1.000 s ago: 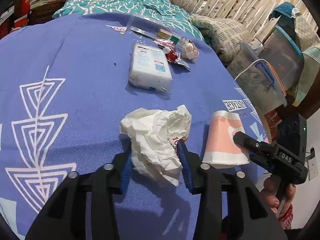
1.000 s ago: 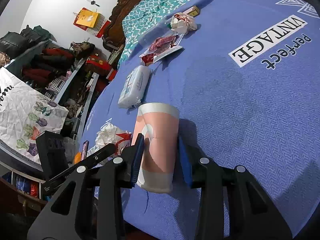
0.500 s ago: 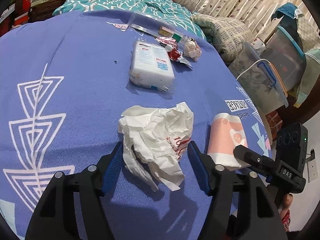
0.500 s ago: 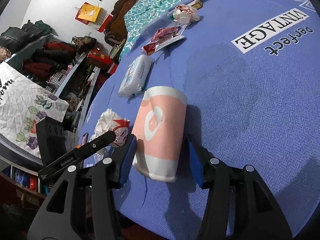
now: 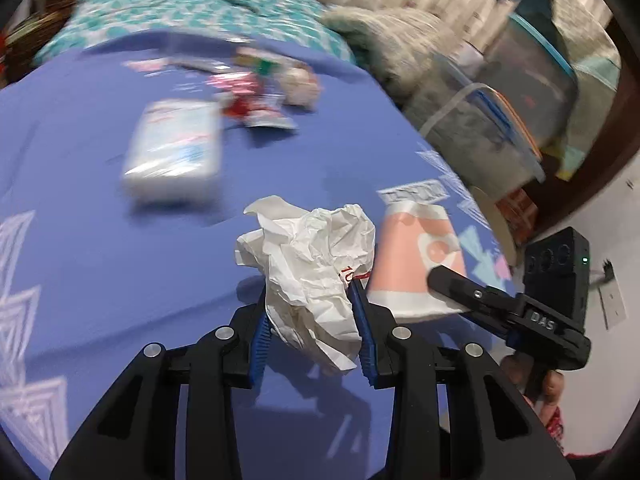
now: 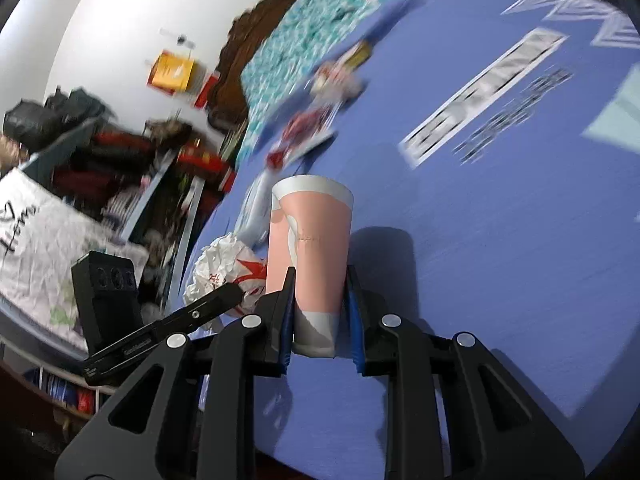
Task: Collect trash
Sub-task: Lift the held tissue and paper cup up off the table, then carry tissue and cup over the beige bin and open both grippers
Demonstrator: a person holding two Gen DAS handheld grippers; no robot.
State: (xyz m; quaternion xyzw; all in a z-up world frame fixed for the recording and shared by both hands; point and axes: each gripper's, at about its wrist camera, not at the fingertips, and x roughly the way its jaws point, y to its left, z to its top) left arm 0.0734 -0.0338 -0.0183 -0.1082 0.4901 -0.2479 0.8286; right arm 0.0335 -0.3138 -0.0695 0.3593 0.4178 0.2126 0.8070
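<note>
Left hand-held gripper (image 5: 312, 328): clamped on crumpled paper (image 5: 316, 264), just left of the pink cup (image 5: 416, 264).
Right hand-held gripper (image 6: 320, 320): clamped on that cup's base.
Bed (image 5: 100, 248): beneath both.

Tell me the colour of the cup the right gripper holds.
The cup is pale pink with white bands, clearest in the right wrist view.

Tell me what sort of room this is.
Most likely a bedroom: the trash lies on a bed with a blue printed bedsheet, a teal patterned blanket at its far end, a carved wooden headboard behind, and cluttered shelves alongside.
</note>
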